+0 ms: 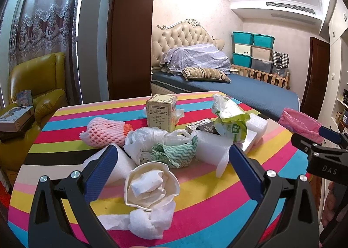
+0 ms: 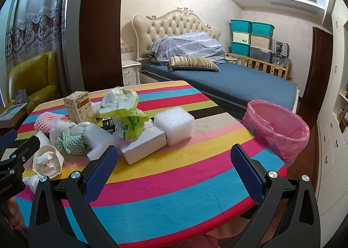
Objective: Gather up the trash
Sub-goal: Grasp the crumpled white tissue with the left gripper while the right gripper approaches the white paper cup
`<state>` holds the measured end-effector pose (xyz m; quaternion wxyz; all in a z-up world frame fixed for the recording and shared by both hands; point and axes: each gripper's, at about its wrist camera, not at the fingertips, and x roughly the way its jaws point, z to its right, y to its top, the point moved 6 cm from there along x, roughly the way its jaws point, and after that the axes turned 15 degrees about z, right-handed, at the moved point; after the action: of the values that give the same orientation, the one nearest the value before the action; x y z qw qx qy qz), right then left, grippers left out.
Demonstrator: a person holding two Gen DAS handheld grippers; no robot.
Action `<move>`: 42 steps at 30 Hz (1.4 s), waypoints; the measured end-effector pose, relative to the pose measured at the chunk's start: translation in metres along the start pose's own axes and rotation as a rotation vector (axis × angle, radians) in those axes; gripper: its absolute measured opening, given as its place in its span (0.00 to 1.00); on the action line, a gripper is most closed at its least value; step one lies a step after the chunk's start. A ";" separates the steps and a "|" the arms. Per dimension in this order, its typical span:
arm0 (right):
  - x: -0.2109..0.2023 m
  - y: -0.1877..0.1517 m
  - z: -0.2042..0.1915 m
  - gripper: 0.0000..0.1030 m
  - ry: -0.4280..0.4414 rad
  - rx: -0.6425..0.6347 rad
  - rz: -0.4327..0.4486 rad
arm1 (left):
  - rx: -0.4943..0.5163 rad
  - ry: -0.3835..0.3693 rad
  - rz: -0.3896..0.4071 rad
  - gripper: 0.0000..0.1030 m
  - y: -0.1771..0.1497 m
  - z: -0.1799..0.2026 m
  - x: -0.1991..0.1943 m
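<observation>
Both grippers are hovering spread and empty, the left gripper (image 1: 171, 174) straddling the crumpled paper cup (image 1: 150, 185), apparently about to pinch it for the pink-lined bin (image 2: 276, 126).

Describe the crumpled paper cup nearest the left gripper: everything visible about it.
The paper cup is off-white, crushed out of round, lying tipped with its mouth toward the left wrist camera. Wadded white tissue fills it. It rests on the striped tablecloth, against crumpled white tissue at the near side. It lies between the open fingers of the left gripper, with no visible contact.
</observation>
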<state>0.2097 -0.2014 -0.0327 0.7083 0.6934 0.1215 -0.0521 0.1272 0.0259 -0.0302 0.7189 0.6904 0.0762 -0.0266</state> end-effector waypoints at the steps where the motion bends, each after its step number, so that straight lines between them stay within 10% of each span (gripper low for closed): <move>1: 0.001 0.000 -0.001 0.94 0.006 -0.002 -0.003 | 0.000 0.000 -0.002 0.96 0.000 0.000 0.000; 7: 0.015 0.010 -0.015 0.94 0.089 -0.009 -0.005 | 0.012 0.012 -0.015 0.96 0.002 -0.005 -0.006; 21: 0.058 -0.032 -0.039 0.94 0.215 0.063 -0.113 | -0.046 0.294 -0.028 0.96 -0.011 -0.118 -0.046; 31: 0.055 -0.050 -0.033 0.94 0.206 0.059 -0.127 | -0.003 0.070 -0.139 0.95 -0.043 -0.054 -0.026; 42: 0.045 -0.052 -0.044 0.94 0.267 0.030 -0.118 | 0.052 -0.038 -0.252 0.36 -0.080 -0.037 -0.014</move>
<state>0.2364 -0.1551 -0.0951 0.6710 0.6964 0.2545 -0.0026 0.0988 0.0578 -0.1090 0.6928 0.6933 0.1482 -0.1318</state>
